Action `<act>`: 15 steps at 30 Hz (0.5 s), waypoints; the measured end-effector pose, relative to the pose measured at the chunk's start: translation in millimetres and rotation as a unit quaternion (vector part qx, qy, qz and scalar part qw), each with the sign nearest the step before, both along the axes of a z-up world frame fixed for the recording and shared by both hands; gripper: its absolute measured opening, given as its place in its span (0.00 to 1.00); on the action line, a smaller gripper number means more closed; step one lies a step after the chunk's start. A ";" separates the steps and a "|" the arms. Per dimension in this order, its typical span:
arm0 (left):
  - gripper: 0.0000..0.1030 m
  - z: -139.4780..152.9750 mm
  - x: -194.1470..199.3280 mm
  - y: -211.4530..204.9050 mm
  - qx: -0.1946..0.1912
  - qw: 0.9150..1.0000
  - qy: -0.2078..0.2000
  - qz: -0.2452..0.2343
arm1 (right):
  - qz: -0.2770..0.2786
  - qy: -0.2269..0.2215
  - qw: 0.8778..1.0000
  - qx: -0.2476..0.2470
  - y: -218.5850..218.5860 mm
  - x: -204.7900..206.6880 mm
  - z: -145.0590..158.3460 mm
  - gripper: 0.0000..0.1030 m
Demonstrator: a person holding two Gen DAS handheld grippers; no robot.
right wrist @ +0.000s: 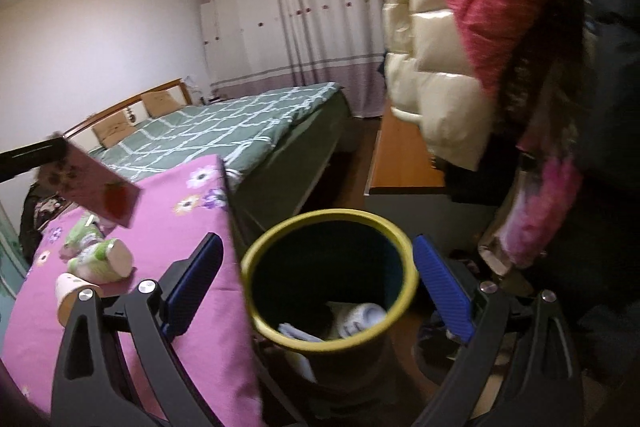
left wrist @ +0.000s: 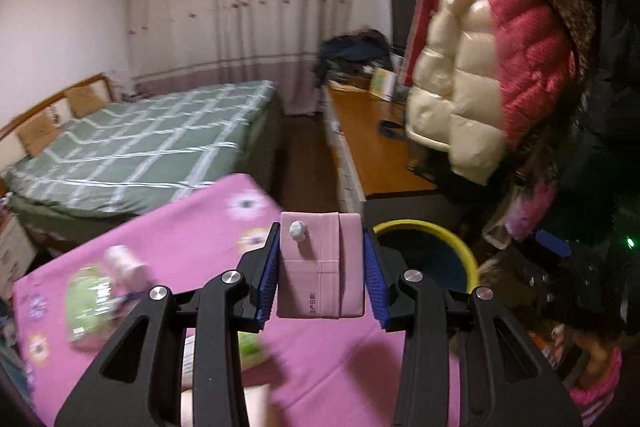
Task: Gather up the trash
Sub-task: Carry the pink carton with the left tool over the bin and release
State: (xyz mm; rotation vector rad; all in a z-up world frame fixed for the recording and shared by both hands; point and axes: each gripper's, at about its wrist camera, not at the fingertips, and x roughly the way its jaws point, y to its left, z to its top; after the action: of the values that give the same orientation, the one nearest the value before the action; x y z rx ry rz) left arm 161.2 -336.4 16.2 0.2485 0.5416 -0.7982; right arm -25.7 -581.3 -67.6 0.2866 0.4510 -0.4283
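Carton: pink carton (left wrist: pixel 321 265) pinched in left gripper (left wrist: pixel 320 267), above pink table (left wrist: pixel 200 227), short of bin.
Bin: yellow-rimmed bin (right wrist: pixel 256 255) held some trash.
Right gripper (right wrist: pixel 320 279): spread, empty, over bin.
Left: cups (right wrist: pixel 102 259) on table.

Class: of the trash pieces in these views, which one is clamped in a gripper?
The pink carton, held between the left gripper pads; the others lie loose on the pink cloth.
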 end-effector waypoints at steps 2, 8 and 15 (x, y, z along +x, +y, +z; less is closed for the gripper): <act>0.37 -10.4 3.5 -30.2 0.006 1.000 0.009 -0.016 | -0.008 0.005 1.000 0.001 -5.7 -6.1 -3.3 0.89; 0.37 -57.0 14.0 -106.3 0.036 0.997 0.041 -0.048 | -0.026 0.012 0.999 0.019 -24.5 -21.2 -15.3 0.89; 0.85 -94.0 19.8 -137.8 0.050 0.996 0.055 -0.038 | -0.038 0.010 0.999 0.030 -33.9 -27.8 -19.2 0.89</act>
State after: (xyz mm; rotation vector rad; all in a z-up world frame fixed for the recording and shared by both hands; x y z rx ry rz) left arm 181.0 -474.1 -77.8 0.3205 0.6811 -0.8623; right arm -53.6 -615.2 -86.7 0.3581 0.4746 -0.4922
